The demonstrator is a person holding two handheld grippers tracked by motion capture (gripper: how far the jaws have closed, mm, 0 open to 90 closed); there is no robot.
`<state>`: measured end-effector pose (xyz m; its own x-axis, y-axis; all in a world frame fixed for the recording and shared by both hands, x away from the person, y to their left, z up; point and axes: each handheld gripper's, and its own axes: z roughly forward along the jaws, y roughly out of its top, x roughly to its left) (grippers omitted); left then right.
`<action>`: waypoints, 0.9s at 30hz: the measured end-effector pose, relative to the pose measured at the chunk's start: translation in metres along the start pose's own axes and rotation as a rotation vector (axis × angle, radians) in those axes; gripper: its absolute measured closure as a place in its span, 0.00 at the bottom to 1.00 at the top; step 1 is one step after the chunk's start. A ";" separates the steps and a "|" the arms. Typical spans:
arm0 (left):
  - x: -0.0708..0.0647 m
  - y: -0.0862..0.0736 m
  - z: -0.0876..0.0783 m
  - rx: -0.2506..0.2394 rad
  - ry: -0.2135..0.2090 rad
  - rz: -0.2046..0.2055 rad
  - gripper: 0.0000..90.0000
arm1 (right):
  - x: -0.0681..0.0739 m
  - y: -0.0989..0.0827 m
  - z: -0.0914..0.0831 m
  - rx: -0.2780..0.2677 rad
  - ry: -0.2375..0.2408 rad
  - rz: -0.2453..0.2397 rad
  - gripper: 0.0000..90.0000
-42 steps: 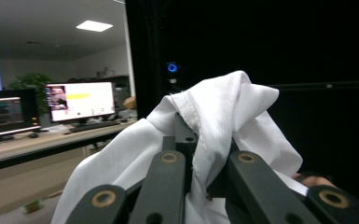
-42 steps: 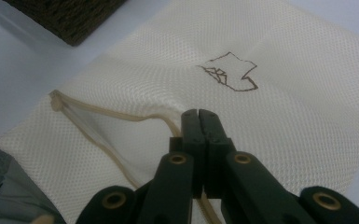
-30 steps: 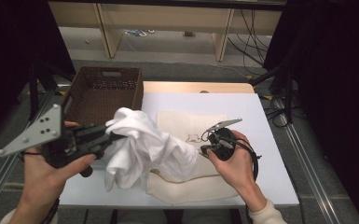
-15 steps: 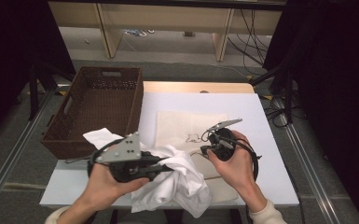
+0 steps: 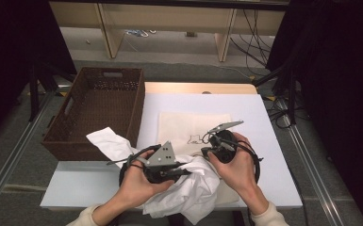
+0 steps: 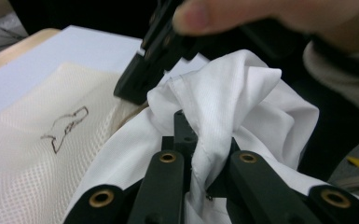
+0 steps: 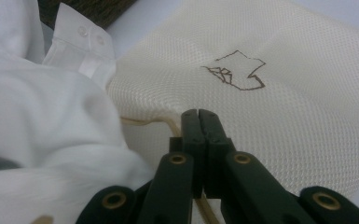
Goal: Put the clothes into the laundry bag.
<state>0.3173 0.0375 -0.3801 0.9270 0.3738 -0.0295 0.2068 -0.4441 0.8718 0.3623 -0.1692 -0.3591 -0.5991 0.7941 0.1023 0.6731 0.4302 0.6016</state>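
Two grippers work at the table's near edge: the left gripper clamps one white shirt, the right gripper pinches the edge of one cream mesh bag (nothing visibly inside); one wicker basket sits empty.

The shirt is thin white cloth, smooth and matt, with small glossy buttons on a cuff. The bag is cream mesh, coarse and open-woven, with a dark stitched outline. The basket is brown wicker, rough, on a smooth matt white table; both grippers' jaws are matt black plastic.
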 end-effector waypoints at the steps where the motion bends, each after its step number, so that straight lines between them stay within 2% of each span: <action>1: 0.001 -0.002 0.005 0.013 0.013 0.004 0.95 | 0.001 0.000 -0.001 -0.001 -0.001 0.015 1.00; 2: 0.003 -0.004 0.010 0.032 0.016 0.020 0.95 | 0.001 0.000 -0.001 -0.001 0.000 0.008 1.00; 4: 0.006 -0.008 0.019 0.078 0.052 0.013 0.95 | 0.002 0.000 -0.001 -0.015 -0.003 0.007 1.00; 5: 0.007 -0.009 0.024 0.091 0.072 0.025 0.95 | 0.002 0.000 -0.002 -0.008 -0.003 -0.001 1.00; 6: 0.009 -0.010 0.029 0.108 0.097 0.040 0.94 | 0.002 0.000 -0.002 -0.006 0.001 0.001 1.00; 7: 0.011 -0.011 0.033 0.131 0.119 0.081 0.94 | 0.003 0.000 -0.002 -0.010 -0.002 0.002 1.00; 8: 0.011 -0.012 0.038 0.151 0.132 0.100 0.94 | 0.003 0.000 -0.002 -0.008 0.000 0.004 1.00; 9: 0.010 -0.014 0.043 0.169 0.132 0.097 0.94 | 0.003 0.000 -0.003 -0.007 -0.001 -0.010 1.00; 11: 0.011 -0.017 0.051 0.222 0.144 0.115 0.93 | 0.004 -0.001 -0.002 -0.016 -0.002 -0.001 1.00; 14: 0.012 -0.020 0.061 0.262 0.169 0.146 0.92 | 0.005 -0.001 -0.001 -0.019 -0.007 -0.006 1.00; 16: 0.013 -0.022 0.067 0.284 0.182 0.145 0.91 | 0.006 -0.001 0.000 -0.017 -0.004 -0.014 1.00; 18: 0.013 -0.026 0.074 0.299 0.207 0.153 0.89 | 0.009 -0.001 0.002 -0.014 0.000 -0.012 1.00; 20: 0.014 -0.028 0.078 0.304 0.204 0.147 0.86 | 0.010 -0.001 0.003 -0.017 0.001 -0.034 1.00; 22: 0.015 -0.029 0.078 0.300 0.206 0.141 0.80 | 0.012 -0.001 0.002 -0.017 0.003 -0.024 1.00; 23: 0.015 -0.028 0.076 0.293 0.211 0.136 0.77 | 0.011 -0.001 0.002 -0.014 0.005 -0.037 1.00; 25: 0.016 -0.025 0.070 0.279 0.190 0.108 0.67 | 0.011 -0.001 0.002 -0.017 0.003 -0.016 1.00; 26: 0.016 -0.024 0.065 0.265 0.181 0.086 0.62 | 0.010 -0.001 0.002 -0.016 0.004 -0.029 1.00; 27: 0.016 -0.022 0.060 0.253 0.168 0.072 0.58 | 0.010 -0.001 0.001 -0.018 0.001 -0.015 1.00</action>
<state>0.3463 0.0043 -0.4287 0.8817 0.4543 0.1275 0.2334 -0.6548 0.7189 0.3564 -0.1610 -0.3597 -0.6097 0.7871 0.0934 0.6559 0.4348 0.6170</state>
